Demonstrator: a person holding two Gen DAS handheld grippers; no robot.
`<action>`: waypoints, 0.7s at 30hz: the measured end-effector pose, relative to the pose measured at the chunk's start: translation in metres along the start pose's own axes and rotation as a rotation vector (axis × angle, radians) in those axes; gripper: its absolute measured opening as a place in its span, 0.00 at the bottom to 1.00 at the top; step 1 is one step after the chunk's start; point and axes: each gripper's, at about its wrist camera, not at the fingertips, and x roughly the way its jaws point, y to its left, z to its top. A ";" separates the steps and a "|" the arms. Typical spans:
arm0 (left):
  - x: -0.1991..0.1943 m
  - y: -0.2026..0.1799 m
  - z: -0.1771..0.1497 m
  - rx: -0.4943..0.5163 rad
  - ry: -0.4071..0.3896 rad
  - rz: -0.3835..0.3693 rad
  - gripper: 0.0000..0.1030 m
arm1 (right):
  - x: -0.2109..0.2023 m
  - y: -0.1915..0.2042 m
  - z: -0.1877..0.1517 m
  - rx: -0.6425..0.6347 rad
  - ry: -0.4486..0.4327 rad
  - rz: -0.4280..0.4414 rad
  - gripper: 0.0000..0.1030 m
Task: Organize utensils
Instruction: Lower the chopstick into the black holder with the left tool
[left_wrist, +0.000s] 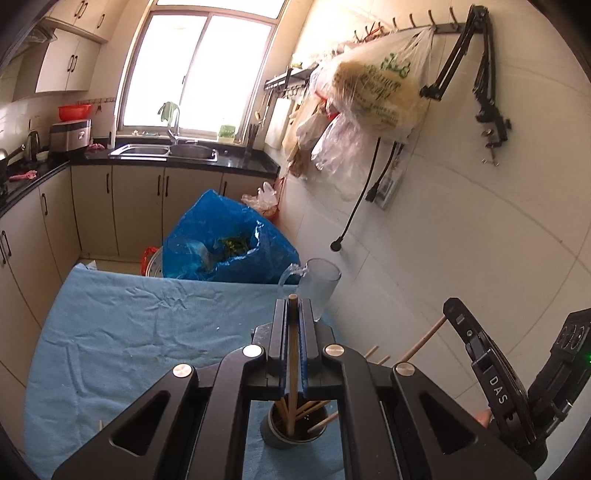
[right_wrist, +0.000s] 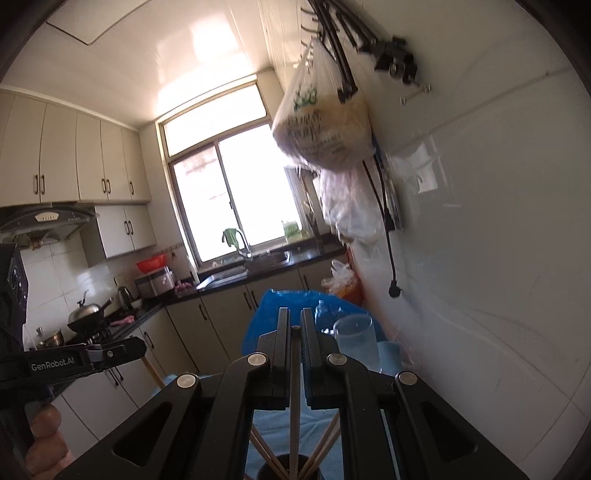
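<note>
Kitchen cupboards, a sink and a bright window fill the background, and in front stands a table under a blue cloth (left_wrist: 122, 325). Near the right edge of this table, close to the viewer, stands a dark holder cup (left_wrist: 293, 428) with several wooden chopsticks leaning inside. The left gripper (left_wrist: 293, 310) has its fingers closed on one chopstick (left_wrist: 292, 369), which stands nearly upright with its lower end already inside the cup. The right gripper (right_wrist: 294, 321) is also clamped on a chopstick (right_wrist: 294, 406) that points down to the same cup (right_wrist: 284, 467), although the cup is mostly cut off in that view, so I cannot tell if the tip is inside. To do this step well, each stick should probably stay vertical and go down between the leaning ones before the fingers open, one hand after the other, because the two grippers are very near each other. A clear plastic jug (left_wrist: 319, 286) stands just behind the cup, near the wall edge. A blue plastic bag (left_wrist: 225, 240) sits beyond the far edge of the table.
</note>
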 end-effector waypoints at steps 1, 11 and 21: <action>0.005 0.001 -0.002 -0.004 0.010 0.002 0.05 | 0.004 -0.001 -0.002 0.000 0.011 0.000 0.05; 0.031 0.013 -0.014 -0.036 0.082 0.005 0.05 | 0.017 -0.005 -0.015 0.005 0.087 0.012 0.06; 0.000 0.023 -0.012 -0.051 0.034 0.020 0.45 | -0.016 -0.005 -0.004 -0.005 0.019 -0.024 0.40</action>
